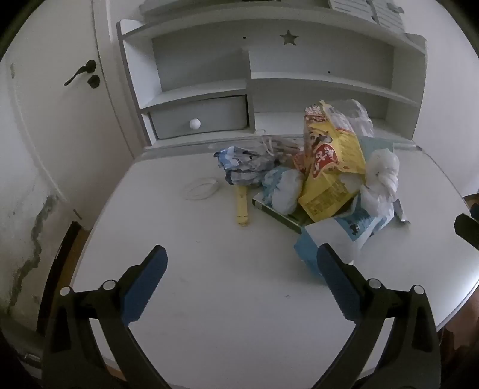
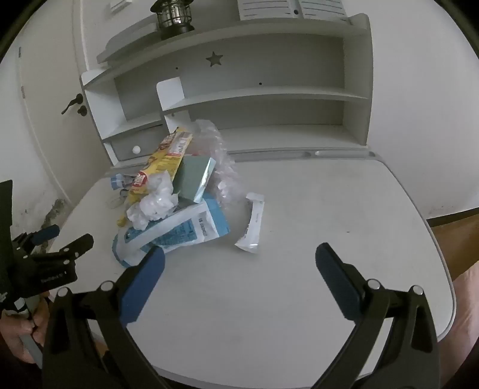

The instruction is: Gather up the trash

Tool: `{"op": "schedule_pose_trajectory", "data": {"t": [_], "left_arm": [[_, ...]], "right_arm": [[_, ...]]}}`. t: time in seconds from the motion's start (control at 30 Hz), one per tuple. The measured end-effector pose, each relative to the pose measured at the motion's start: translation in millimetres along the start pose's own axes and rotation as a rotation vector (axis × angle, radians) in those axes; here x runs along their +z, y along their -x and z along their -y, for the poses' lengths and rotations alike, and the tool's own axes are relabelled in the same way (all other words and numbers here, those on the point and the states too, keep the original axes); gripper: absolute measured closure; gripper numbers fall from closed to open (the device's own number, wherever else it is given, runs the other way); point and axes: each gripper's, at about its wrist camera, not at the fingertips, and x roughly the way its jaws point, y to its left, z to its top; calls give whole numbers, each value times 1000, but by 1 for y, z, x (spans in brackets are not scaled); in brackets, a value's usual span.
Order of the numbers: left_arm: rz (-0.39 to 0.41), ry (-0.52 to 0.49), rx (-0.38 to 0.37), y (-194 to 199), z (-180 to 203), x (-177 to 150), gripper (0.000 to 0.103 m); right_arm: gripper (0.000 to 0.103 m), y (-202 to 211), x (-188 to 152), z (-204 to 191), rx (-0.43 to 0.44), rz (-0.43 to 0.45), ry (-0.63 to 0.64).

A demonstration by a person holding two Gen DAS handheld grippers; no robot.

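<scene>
A heap of trash lies on the white desk: a yellow snack bag, crumpled white tissue, a blue-and-white pouch, a green box, clear bubble wrap and a yellow strip. A white sachet lies apart to the right. My left gripper is open and empty, just short of the heap. My right gripper is open and empty, its left finger near the pouch. The left gripper also shows in the right wrist view.
A white ring-shaped lid lies left of the heap. A grey shelf unit with a small drawer stands at the desk's back. A door is at the left. A lantern sits on top.
</scene>
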Motion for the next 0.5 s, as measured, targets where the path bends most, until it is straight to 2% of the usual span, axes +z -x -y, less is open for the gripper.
{"op": "schedule_pose_trajectory", "data": {"t": [0.5], "left_arm": [[1,6,-10,1,2,0,6]], "right_arm": [[5,2,1,2,2,-8,2]]}}
